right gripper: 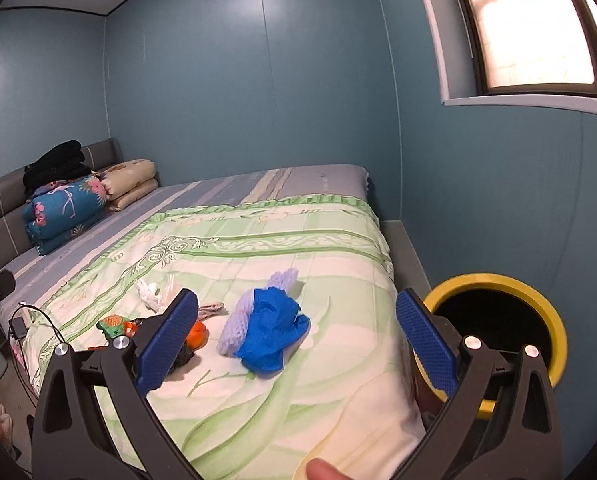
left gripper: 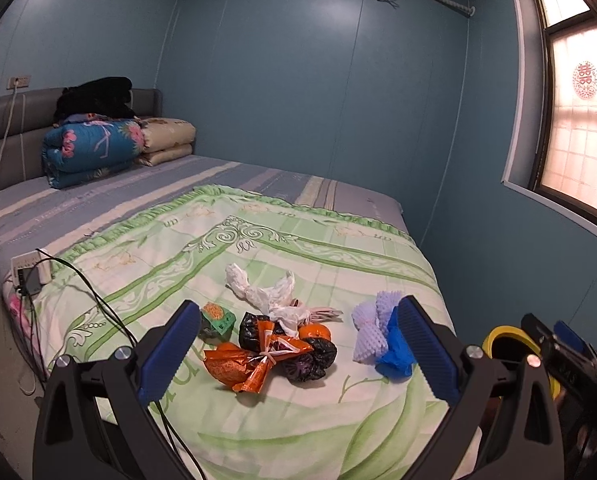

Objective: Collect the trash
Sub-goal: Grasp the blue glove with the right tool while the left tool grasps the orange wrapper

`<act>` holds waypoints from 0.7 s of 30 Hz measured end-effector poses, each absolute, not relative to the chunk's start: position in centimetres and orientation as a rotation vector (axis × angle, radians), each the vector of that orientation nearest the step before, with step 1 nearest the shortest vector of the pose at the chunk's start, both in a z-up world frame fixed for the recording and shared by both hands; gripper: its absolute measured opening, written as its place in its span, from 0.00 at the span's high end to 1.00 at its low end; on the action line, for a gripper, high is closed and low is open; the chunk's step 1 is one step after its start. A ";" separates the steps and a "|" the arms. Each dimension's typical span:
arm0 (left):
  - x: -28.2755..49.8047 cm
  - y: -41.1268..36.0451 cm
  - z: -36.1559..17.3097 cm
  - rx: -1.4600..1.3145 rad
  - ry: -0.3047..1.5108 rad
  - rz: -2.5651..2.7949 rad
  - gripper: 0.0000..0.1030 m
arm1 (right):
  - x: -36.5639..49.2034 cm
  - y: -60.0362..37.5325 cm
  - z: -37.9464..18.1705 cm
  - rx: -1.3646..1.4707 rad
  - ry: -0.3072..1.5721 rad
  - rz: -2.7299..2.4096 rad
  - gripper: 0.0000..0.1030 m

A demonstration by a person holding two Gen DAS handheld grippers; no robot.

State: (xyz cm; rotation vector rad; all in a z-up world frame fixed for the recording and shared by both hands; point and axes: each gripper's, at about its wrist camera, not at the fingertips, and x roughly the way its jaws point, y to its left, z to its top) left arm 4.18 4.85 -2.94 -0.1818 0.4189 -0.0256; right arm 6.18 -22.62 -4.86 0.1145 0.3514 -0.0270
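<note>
Both claws gape wide, empty: left gripper (left gripper: 298, 352), right gripper (right gripper: 298, 344). Trash sits mid-frame on the quilt (left gripper: 258, 432): orange wrappers (left gripper: 254, 364), black bags (left gripper: 310, 356), white bag (left gripper: 266, 292), foam net (right gripper: 238, 328), blue wad (right gripper: 272, 334). Bin (right gripper: 554, 320) at right edge, off the bed. Risk: your pinch catches quilt, or light scraps slip. Cable (left gripper: 98, 300) at lower left could snag. Open room beyond the pile, toward frame centre.
</note>
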 end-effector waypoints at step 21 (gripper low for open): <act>13.1 12.3 -16.7 -0.145 0.786 -0.117 0.08 | 21.4 -20.5 -13.7 0.063 0.741 0.169 0.08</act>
